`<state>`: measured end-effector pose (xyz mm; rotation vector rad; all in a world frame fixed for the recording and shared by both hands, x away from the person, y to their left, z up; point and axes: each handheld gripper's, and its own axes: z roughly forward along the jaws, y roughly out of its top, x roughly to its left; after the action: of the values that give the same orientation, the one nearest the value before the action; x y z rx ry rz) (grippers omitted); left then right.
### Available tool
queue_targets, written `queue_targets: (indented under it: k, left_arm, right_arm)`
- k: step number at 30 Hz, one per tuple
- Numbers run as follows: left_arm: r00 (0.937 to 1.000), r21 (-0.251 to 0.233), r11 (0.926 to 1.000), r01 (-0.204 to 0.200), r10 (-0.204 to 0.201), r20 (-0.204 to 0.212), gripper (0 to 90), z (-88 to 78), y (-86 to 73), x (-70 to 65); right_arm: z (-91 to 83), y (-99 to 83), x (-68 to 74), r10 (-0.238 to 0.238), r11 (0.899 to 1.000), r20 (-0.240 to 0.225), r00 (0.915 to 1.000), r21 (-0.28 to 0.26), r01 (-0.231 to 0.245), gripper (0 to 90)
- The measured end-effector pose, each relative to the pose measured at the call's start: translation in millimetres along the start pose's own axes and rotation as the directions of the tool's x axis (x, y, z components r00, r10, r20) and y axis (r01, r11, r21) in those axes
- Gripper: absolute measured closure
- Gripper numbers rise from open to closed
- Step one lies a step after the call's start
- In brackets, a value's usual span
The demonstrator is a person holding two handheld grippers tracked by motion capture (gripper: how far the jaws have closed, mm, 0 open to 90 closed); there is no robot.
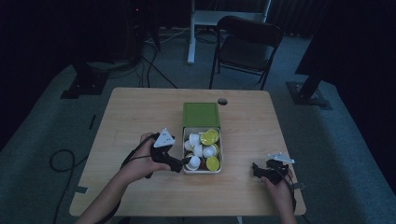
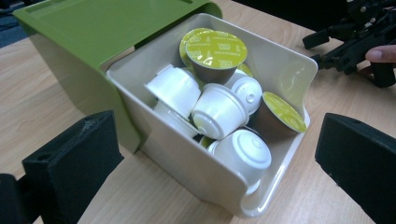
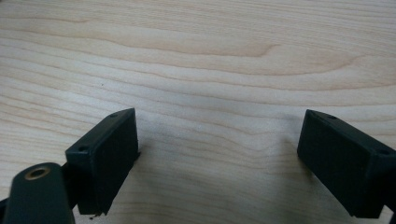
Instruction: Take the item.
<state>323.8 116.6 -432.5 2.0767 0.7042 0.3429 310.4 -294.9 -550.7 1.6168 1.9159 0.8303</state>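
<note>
The left gripper (image 1: 183, 164) has its jaws spread wide and holds nothing. In the left gripper view, the two black jaws stand at the bottom left and the bottom right, and the cream drawer (image 2: 187, 168) lies between them and a little ahead of them, with its near corner closest to the jaws. The drawer is pulled out of a green box (image 2: 88, 32), which stands further ahead, to the left of the jaws. The drawer is full of coffee capsules (image 2: 219, 109): some are white and lie on their sides, and some have a yellow-green lid. One white capsule (image 2: 245, 151) lies nearest to the jaws, at the front corner of the drawer. In the high view, the tips of the left gripper are very near to the drawer's front left corner; because this picture is dark, I cannot tell if they touch it.

The right gripper (image 1: 261, 170) is well apart from the drawer, on its other side, low over the worktop (image 1: 140, 112). Its jaws are also spread wide, and between them there is only the bare wood.
</note>
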Motion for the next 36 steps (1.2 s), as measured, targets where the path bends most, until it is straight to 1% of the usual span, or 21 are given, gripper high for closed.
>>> queue_targets:
  k: [2, 3, 6, 7, 9, 11, 12, 13, 14, 16, 18, 20, 25, 27, 29, 32, 34, 35, 36]
  left_arm:
    - [0.9995, -0.002, 0.9999, 0.014, -0.014, 0.028, 0.0, 3.2, 3.2, -1.1]
    - [0.9993, -0.001, 0.9999, 0.017, -0.017, 0.033, 0.0, 4.7, 5.1, -1.6]
    - [0.9998, -0.001, 1.0000, 0.002, -0.002, 0.022, 0.0, 9.0, 11.5, -3.9]
    - [0.9998, -0.005, 1.0000, 0.005, -0.005, 0.019, 0.0, 10.4, 13.9, -4.6]
    - [0.9997, -0.005, 1.0000, 0.000, 0.000, 0.024, 0.0, 13.3, 18.4, -6.2]
    - [0.9992, -0.006, 0.9999, 0.014, -0.014, 0.037, 0.0, 16.5, 22.3, -7.7]
    - [0.9994, -0.002, 0.9998, 0.018, -0.018, 0.031, 0.0, 18.5, 24.0, -8.8]
    - [0.9998, 0.009, 0.9999, 0.007, -0.007, 0.020, 0.0, 20.1, 25.8, -9.8]
    - [0.9998, 0.010, 0.9999, 0.003, -0.003, 0.020, 0.0, 21.8, 27.4, -11.1]
    - [0.9992, 0.005, 0.9999, 0.013, -0.013, 0.037, 0.0, 24.9, 30.5, -13.6]
    - [0.9996, 0.009, 0.9999, 0.009, -0.009, 0.028, 0.0, 28.6, 33.8, -15.6]
    - [0.9998, 0.017, 0.9998, 0.007, -0.007, 0.016, 0.0, 32.7, 36.8, -16.6]
    - [0.9997, 0.042, 0.9991, -0.005, 0.004, 0.025, 0.1, 42.5, 43.3, -17.9]
    - [0.9996, 0.059, 0.9979, -0.028, 0.028, 0.009, 0.0, 46.8, 45.2, -18.5]
    - [0.9993, 0.073, 0.9966, -0.038, 0.038, 0.008, 0.0, 50.9, 46.7, -18.2]
    - [0.9997, 0.080, 0.9965, -0.026, 0.025, 0.008, 0.0, 56.2, 50.7, -16.8]
    - [0.9992, 0.092, 0.9952, -0.034, 0.036, -0.016, 0.0, 59.9, 53.1, -16.1]
    - [0.9993, 0.102, 0.9942, -0.034, 0.035, -0.010, 0.0, 61.6, 53.7, -16.1]
    - [0.9997, 0.112, 0.9934, -0.024, 0.024, 0.000, 0.0, 63.5, 54.0, -16.0]
  right_arm:
    - [0.0, 0.0, 0.0, 0.000, 1.000, 0.000, 1.0000, 0.000, 0.000, 12.0]
    - [0.0, 0.0, 0.1, 0.001, 1.000, 0.000, 1.0000, 0.000, -0.001, 12.0]
    - [0.0, 0.0, 0.0, 0.001, 1.000, 0.000, 1.0000, 0.000, -0.001, 12.0]
    - [0.0, 0.0, 0.0, 0.000, 1.000, 0.000, 1.0000, 0.000, 0.000, 12.0]
    - [0.0, 0.0, 0.1, 0.001, 1.000, 0.000, 1.0000, 0.000, -0.001, 12.0]
    - [0.1, 0.0, -0.1, -0.001, 1.000, 0.000, 1.0000, -0.002, 0.001, 12.0]
    - [0.1, 0.0, 0.0, 0.000, 1.000, 0.000, 1.0000, -0.001, 0.000, 12.0]
    - [0.0, 0.0, -0.1, -0.001, 1.000, 0.000, 1.0000, -0.001, 0.001, 12.0]
    - [0.0, 0.0, 0.0, 0.000, 1.000, 0.000, 1.0000, 0.000, 0.000, 12.0]
    - [0.0, 0.0, 0.0, 0.000, 1.000, 0.000, 1.0000, 0.000, 0.000, 12.0]
    - [0.0, 0.0, 0.0, 0.000, 1.000, 0.000, 1.0000, 0.000, 0.000, 12.0]
    - [0.0, 0.1, -0.2, -0.003, 1.000, 0.000, 1.0000, -0.001, 0.003, 12.0]
    - [0.0, 0.0, -0.1, -0.001, 1.000, 0.000, 1.0000, -0.001, 0.001, 12.0]
    - [0.0, 0.0, -0.1, -0.001, 1.000, 0.000, 1.0000, 0.000, 0.001, 12.0]
    - [0.0, 0.0, -0.1, -0.001, 1.000, 0.000, 1.0000, -0.001, 0.001, 12.0]
    - [0.1, 0.0, -0.1, -0.001, 1.000, 0.000, 1.0000, -0.002, 0.001, 12.0]
    - [0.0, 0.0, -0.1, -0.002, 1.000, 0.000, 1.0000, -0.002, 0.002, 12.0]
    - [0.1, 0.0, -0.1, -0.002, 1.000, 0.000, 1.0000, -0.002, 0.002, 12.0]
    - [0.1, 0.0, -0.1, -0.001, 1.000, 0.000, 1.0000, -0.002, 0.001, 12.0]
